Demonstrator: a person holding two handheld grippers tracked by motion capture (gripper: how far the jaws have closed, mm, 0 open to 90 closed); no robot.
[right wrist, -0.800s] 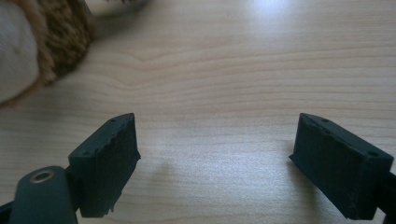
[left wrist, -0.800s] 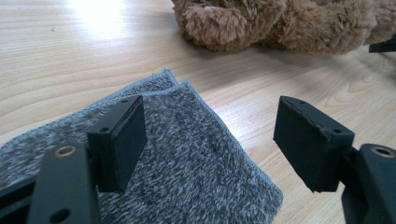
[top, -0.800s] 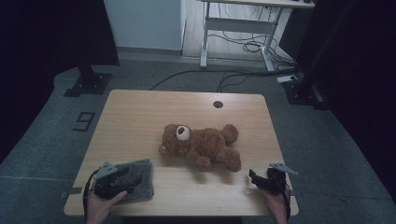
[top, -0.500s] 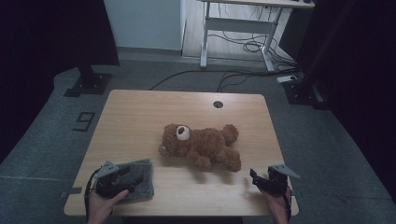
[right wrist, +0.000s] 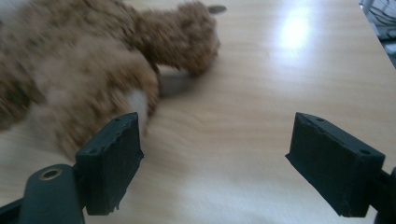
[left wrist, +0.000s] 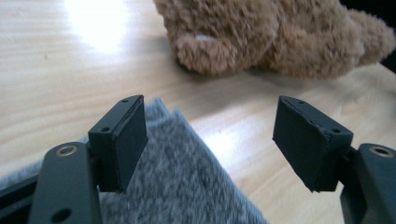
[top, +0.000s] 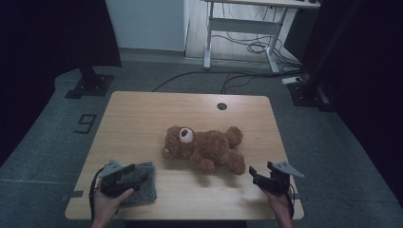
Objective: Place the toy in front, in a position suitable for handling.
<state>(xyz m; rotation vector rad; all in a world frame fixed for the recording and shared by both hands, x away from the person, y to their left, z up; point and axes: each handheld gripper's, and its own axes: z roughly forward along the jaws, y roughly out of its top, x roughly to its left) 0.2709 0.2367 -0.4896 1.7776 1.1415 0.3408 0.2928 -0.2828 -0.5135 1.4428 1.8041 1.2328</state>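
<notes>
A brown teddy bear lies on its side in the middle of the wooden table, its white snout up. A grey fuzzy cloth lies flat near the front left corner. My left gripper hovers low over the cloth with its jaws open and nothing between them. In the left gripper view the cloth runs under the open left gripper, and the bear is beyond. My right gripper stands open at the front right, just off the bear's legs. In the right gripper view the bear lies to the left of the open right gripper.
A round cable hole sits near the table's far edge. Behind the table, on the grey floor, stand a white desk frame with loose cables and two black stands. Bare wood stretches across the table's back half and right edge.
</notes>
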